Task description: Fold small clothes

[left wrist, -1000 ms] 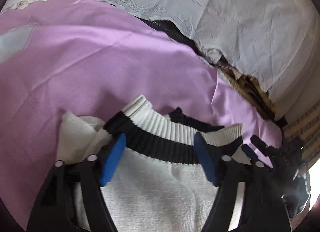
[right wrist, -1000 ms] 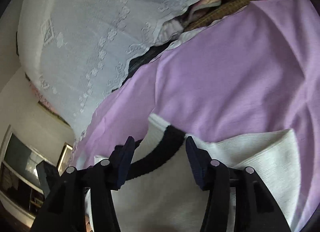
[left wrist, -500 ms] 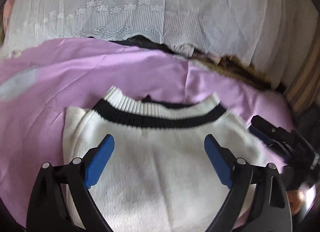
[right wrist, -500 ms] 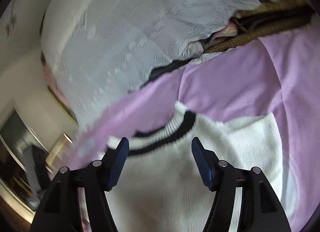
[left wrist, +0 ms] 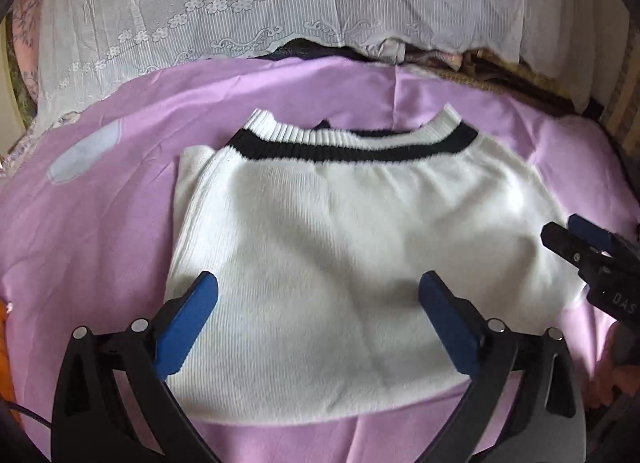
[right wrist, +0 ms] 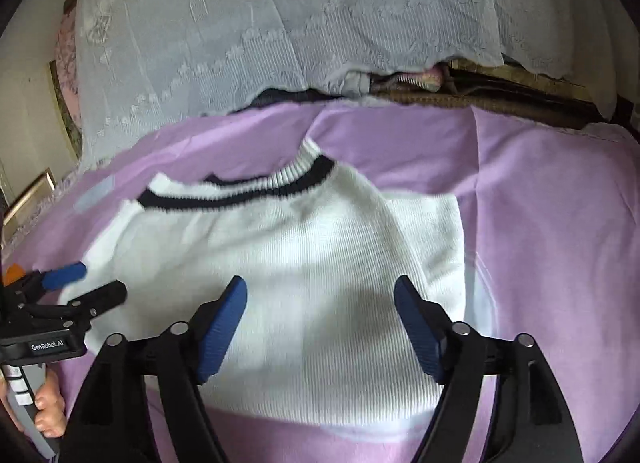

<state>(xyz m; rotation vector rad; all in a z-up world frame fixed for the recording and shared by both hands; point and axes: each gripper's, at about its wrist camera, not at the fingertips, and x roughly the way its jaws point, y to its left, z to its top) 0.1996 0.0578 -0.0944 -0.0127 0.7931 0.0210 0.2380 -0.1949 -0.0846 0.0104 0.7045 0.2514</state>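
A small white knit sweater [left wrist: 340,247] with a black-striped ribbed collar [left wrist: 352,147] lies folded flat on the purple sheet [left wrist: 100,223]; it also shows in the right wrist view [right wrist: 304,263]. My left gripper [left wrist: 318,303] is open and empty, held above the sweater's near half. My right gripper [right wrist: 320,303] is open and empty, also above the sweater. The right gripper shows at the right edge of the left wrist view [left wrist: 592,251]; the left gripper shows at the left of the right wrist view [right wrist: 72,287].
A white lace cloth [left wrist: 280,3] covers the back behind the purple sheet [right wrist: 552,223]. Brown woven fabric and dark clothing [right wrist: 480,95] lie in the gap between them. A pale patch [left wrist: 84,155] marks the sheet at the left.
Both grippers have pulled back and up from the collar and stayed open. The whole folded sweater is now in view, lying flat.
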